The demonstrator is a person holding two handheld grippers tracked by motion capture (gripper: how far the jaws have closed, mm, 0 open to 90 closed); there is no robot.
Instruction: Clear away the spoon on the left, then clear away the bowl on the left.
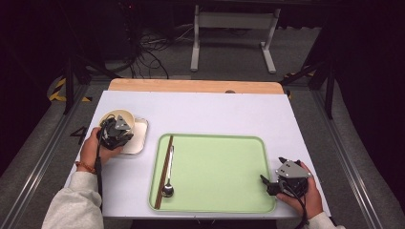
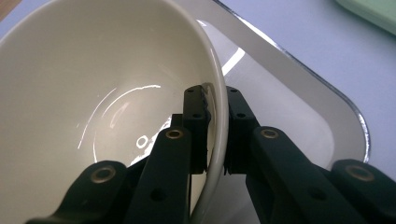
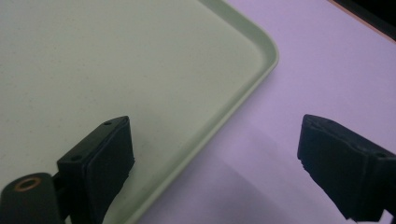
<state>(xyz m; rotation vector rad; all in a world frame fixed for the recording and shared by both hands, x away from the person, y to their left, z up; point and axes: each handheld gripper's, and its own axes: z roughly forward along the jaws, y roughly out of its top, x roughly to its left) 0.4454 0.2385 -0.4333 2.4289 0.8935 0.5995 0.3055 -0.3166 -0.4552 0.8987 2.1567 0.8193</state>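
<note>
A cream bowl [image 1: 122, 116] [image 2: 93, 84] sits tilted on a white rectangular dish [image 1: 139, 138] [image 2: 299, 102] at the table's left. My left gripper [image 1: 117, 126] [image 2: 216, 126] is shut on the bowl's rim, one pad inside the bowl and one outside. A pale green tray [image 1: 219, 167] [image 3: 140, 70] lies in the middle. Along its left side lie a metal spoon [image 1: 168, 179] and brown chopsticks [image 1: 165, 167]. My right gripper [image 1: 272, 170] [image 3: 215, 154] stands open at the tray's near right corner, one jaw over the tray, the other over the table, nothing between them.
A white cover [image 1: 215, 112] spreads over the table, with a wooden strip [image 1: 191, 86] along the far edge. Beyond it stand a white frame [image 1: 234, 33] and cables on the floor. A person's sleeves enter from the bottom.
</note>
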